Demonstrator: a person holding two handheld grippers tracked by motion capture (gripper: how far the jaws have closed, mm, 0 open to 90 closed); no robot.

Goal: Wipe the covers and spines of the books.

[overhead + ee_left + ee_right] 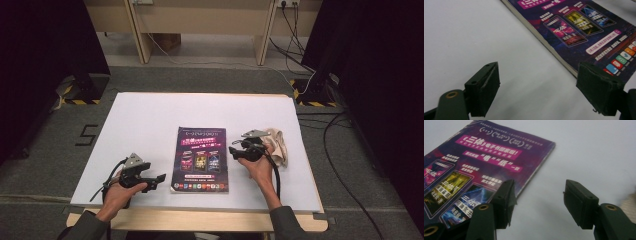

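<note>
Right claw (234, 150) agape, just beside magazine (201, 159)

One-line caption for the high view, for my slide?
Two open grippers, left and right, flank a purple book on the white table.

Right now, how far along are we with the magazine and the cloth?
Done: nothing visibly; the magazine lies closed and flat on the white table, and the beige cloth sits crumpled to its right. In hand: nothing. The left gripper is open beside the magazine's edge; the right gripper is open at its other edge, near the cloth. Left: any gripping, opening or wiping, as far as the views show.
</note>
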